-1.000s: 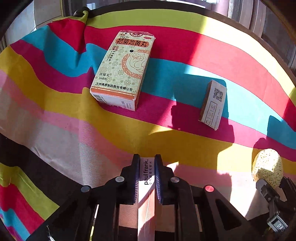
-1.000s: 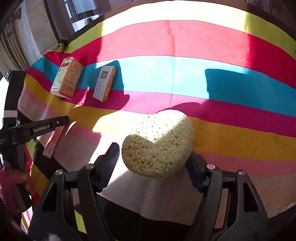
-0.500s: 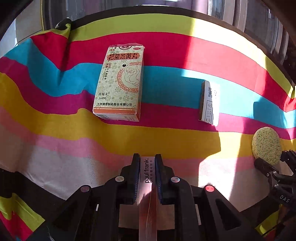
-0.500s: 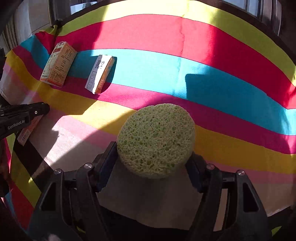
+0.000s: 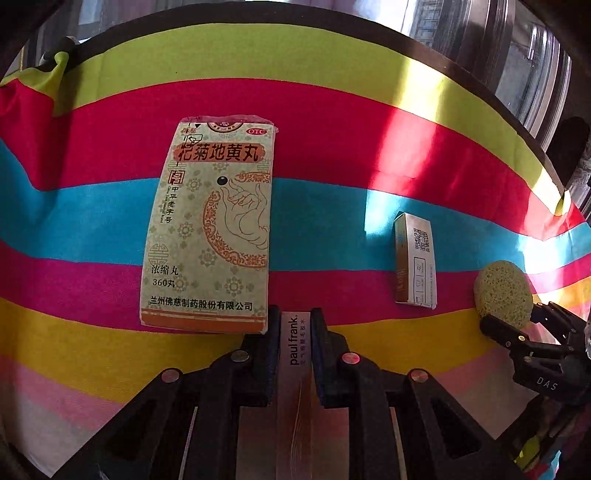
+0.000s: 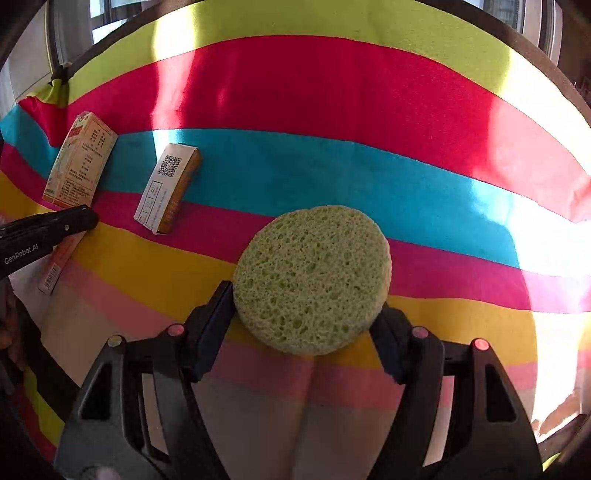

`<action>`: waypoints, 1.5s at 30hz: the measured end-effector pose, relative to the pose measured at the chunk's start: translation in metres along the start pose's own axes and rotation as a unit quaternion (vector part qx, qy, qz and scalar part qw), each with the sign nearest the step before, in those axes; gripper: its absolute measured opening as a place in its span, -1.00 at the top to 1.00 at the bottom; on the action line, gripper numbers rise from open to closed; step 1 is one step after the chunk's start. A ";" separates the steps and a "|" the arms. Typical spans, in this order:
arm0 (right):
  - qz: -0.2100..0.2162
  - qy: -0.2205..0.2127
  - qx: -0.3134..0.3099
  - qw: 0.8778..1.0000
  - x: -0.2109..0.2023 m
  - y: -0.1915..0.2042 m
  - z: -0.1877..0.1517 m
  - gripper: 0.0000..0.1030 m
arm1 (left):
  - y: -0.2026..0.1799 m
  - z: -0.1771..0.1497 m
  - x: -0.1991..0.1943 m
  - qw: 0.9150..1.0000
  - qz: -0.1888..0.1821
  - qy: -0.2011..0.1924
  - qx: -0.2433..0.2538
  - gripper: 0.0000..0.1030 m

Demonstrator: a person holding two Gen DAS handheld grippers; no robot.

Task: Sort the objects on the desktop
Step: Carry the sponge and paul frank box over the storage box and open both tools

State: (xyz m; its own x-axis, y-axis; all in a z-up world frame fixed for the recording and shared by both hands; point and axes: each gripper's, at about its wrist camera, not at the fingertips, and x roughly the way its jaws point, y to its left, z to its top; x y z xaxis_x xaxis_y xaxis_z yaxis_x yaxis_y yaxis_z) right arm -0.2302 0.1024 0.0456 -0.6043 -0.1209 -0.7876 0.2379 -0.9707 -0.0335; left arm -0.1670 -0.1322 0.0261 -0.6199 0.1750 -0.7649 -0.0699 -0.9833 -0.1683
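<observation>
My left gripper (image 5: 294, 319) is shut on a slim pink "paul frank" box (image 5: 293, 373), held just above the striped cloth. Right in front of it lies a large green-and-orange medicine box (image 5: 210, 225), flat on the cloth. A small white box with a QR code (image 5: 415, 264) lies further right. My right gripper (image 6: 303, 295) is shut on a round green sponge (image 6: 312, 278), held over the yellow and pink stripes. From the right wrist, the small white box (image 6: 168, 188) and the medicine box (image 6: 79, 162) lie at the left, with the left gripper (image 6: 83, 221) beside them.
A striped cloth (image 5: 369, 125) covers the table; its far edge (image 6: 332, 7) meets a dark rim with window glass behind. Bright sun patches fall on the right side. A hand (image 6: 11, 332) shows at the left edge of the right wrist view.
Both grippers have moved forward over the cloth with their loads. The medicine box now lies much closer to the left gripper, and the sponge hangs over stripes further in.
</observation>
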 end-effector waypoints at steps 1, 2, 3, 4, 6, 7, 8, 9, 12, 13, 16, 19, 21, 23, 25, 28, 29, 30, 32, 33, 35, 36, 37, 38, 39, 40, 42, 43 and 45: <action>0.000 0.000 -0.001 1.000 0.002 0.002 0.003 -0.39 | -0.001 0.002 0.001 1.000 0.003 -0.001 -0.002 0.67; 0.000 0.000 -0.002 1.000 0.003 0.003 0.005 -0.39 | -0.001 0.003 0.001 1.000 0.005 -0.002 -0.005 0.67; 0.001 0.000 -0.002 1.000 0.004 0.004 0.007 -0.39 | 0.000 0.005 0.001 1.000 0.003 -0.004 -0.013 0.67; 0.003 0.000 -0.002 1.000 0.005 0.005 0.008 -0.39 | 0.001 0.006 0.000 1.000 -0.002 -0.006 -0.023 0.68; 0.010 -0.002 0.003 1.000 0.002 0.006 0.007 -0.37 | 0.003 0.008 -0.003 0.999 -0.007 0.002 -0.036 0.69; 0.013 -0.003 0.005 1.000 0.001 0.006 0.005 -0.36 | 0.003 0.009 -0.008 0.999 -0.009 0.004 -0.046 0.69; 0.020 -0.005 0.007 1.000 -0.002 0.006 0.004 -0.36 | 0.003 0.010 -0.018 0.998 -0.014 0.001 -0.057 0.69; 0.030 -0.007 0.007 0.999 -0.006 0.007 0.002 -0.36 | 0.001 0.011 -0.030 0.998 -0.016 -0.005 -0.063 0.69; 0.059 -0.024 -0.012 0.998 -0.032 0.014 0.000 -0.36 | -0.014 0.009 -0.075 0.998 0.018 -0.034 -0.047 0.69; 0.067 -0.033 -0.017 0.997 -0.045 0.015 0.000 -0.36 | -0.018 0.007 -0.089 0.998 0.022 -0.040 -0.047 0.69; 0.089 -0.062 -0.016 0.994 -0.087 0.010 -0.002 -0.36 | -0.006 0.015 -0.105 0.997 0.009 -0.043 -0.066 0.69; 0.102 -0.078 -0.033 0.991 -0.111 -0.001 0.003 -0.36 | 0.005 0.002 -0.136 0.997 0.014 -0.045 -0.061 0.69; 0.103 -0.079 -0.047 0.990 -0.130 0.004 -0.012 -0.36 | -0.025 -0.031 -0.127 0.997 0.013 -0.047 -0.055 0.69; 0.104 -0.076 -0.051 0.990 -0.138 0.016 -0.024 -0.36 | -0.031 -0.038 -0.136 0.998 0.006 -0.042 -0.051 0.69; 0.104 -0.073 -0.048 0.991 -0.145 0.016 -0.043 -0.36 | -0.044 -0.045 -0.124 0.998 0.003 -0.033 -0.045 0.69; 0.101 -0.065 -0.035 0.992 -0.144 0.010 -0.073 -0.36 | -0.037 -0.050 -0.108 0.998 -0.007 -0.023 -0.053 0.69; 0.099 -0.061 -0.028 0.993 -0.142 0.009 -0.080 -0.36 | -0.037 -0.052 -0.100 0.999 -0.012 -0.016 -0.049 0.68; 0.097 -0.055 -0.019 0.994 -0.139 0.008 -0.087 -0.36 | -0.037 -0.052 -0.091 0.999 -0.016 -0.009 -0.041 0.67; 0.093 -0.046 0.002 0.995 -0.133 0.007 -0.099 -0.36 | -0.037 -0.050 -0.063 0.999 -0.013 0.009 -0.031 0.67; 0.089 -0.041 0.011 0.995 -0.131 0.006 -0.103 -0.36 | -0.036 -0.049 -0.050 0.999 -0.017 0.017 -0.032 0.67; 0.084 -0.037 0.021 0.996 -0.130 0.006 -0.110 -0.36 | -0.031 -0.047 -0.032 0.999 -0.020 0.020 -0.041 0.63; 0.082 -0.037 0.023 0.996 -0.132 0.005 -0.112 -0.36 | -0.028 -0.046 -0.025 0.998 -0.024 0.022 -0.047 0.68; 0.078 -0.036 0.024 0.996 -0.133 0.005 -0.114 -0.36 | -0.027 -0.045 -0.020 0.998 -0.026 0.023 -0.050 0.69; 0.075 -0.036 0.025 0.996 -0.133 0.005 -0.115 -0.36 | -0.027 -0.044 -0.015 0.998 -0.024 0.021 -0.048 0.69; 0.072 -0.034 0.025 0.996 -0.134 0.005 -0.115 -0.36 | -0.026 -0.043 -0.012 0.999 -0.021 0.021 -0.045 0.70; 0.072 -0.032 0.026 0.997 -0.134 0.005 -0.116 -0.36 | -0.026 -0.043 -0.012 0.999 -0.024 0.019 -0.046 0.70; 0.074 -0.030 0.022 0.997 -0.137 0.010 -0.116 -0.36 | -0.026 -0.046 -0.019 0.998 -0.035 0.020 -0.049 0.70; 0.076 -0.031 0.017 0.996 -0.139 0.014 -0.116 -0.36 | -0.027 -0.048 -0.029 0.999 -0.031 0.012 -0.041 0.70; 0.086 -0.034 0.008 0.996 -0.143 0.024 -0.116 -0.36 | -0.032 -0.055 -0.049 1.000 -0.018 0.001 -0.018 0.70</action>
State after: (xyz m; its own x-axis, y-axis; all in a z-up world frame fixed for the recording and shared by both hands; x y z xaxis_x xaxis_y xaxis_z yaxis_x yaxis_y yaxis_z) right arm -0.0496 0.1210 0.0864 -0.6066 -0.2984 -0.7369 0.3301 -0.9377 0.1080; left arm -0.0915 -0.1070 0.0350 -0.6156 0.2098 -0.7597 -0.0631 -0.9740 -0.2178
